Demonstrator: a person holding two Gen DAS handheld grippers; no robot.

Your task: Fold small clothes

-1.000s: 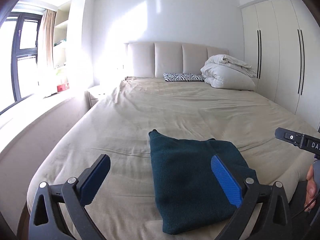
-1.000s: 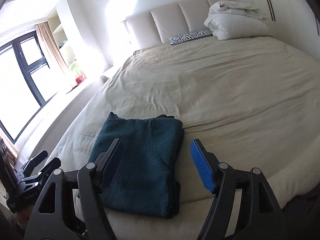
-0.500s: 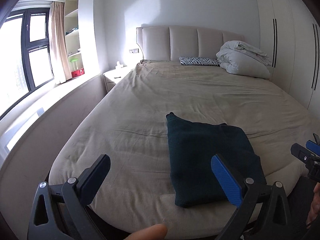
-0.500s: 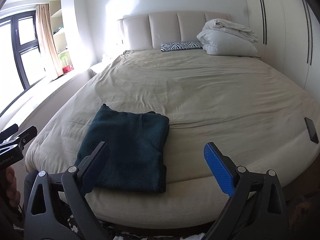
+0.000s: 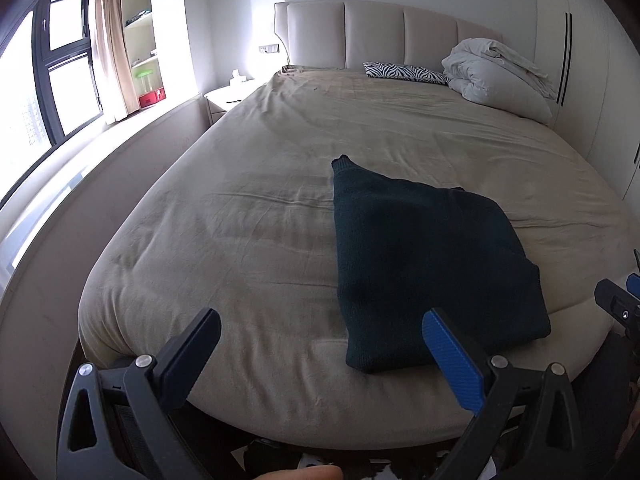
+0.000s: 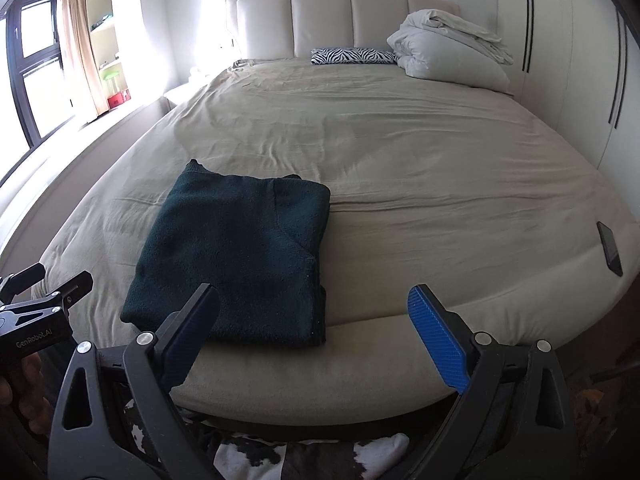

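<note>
A dark teal sweater lies folded into a rectangle near the foot edge of the beige bed. My left gripper hangs open off the bed's foot edge, to the sweater's left, with nothing between its fingers. My right gripper is open too, back from the edge at the sweater's near right corner, and holds nothing. Each gripper shows at the edge of the other's view, the left gripper held by a hand.
A black phone lies near the bed's right edge. A white duvet bundle and a zebra pillow sit at the headboard. Window ledge runs along the left, wardrobes on the right. Patterned cloth lies on the floor below.
Both grippers have drawn back from the sweater past the bed's foot edge. The right gripper's jaws spread wider. The sweater stays folded where it lay.
</note>
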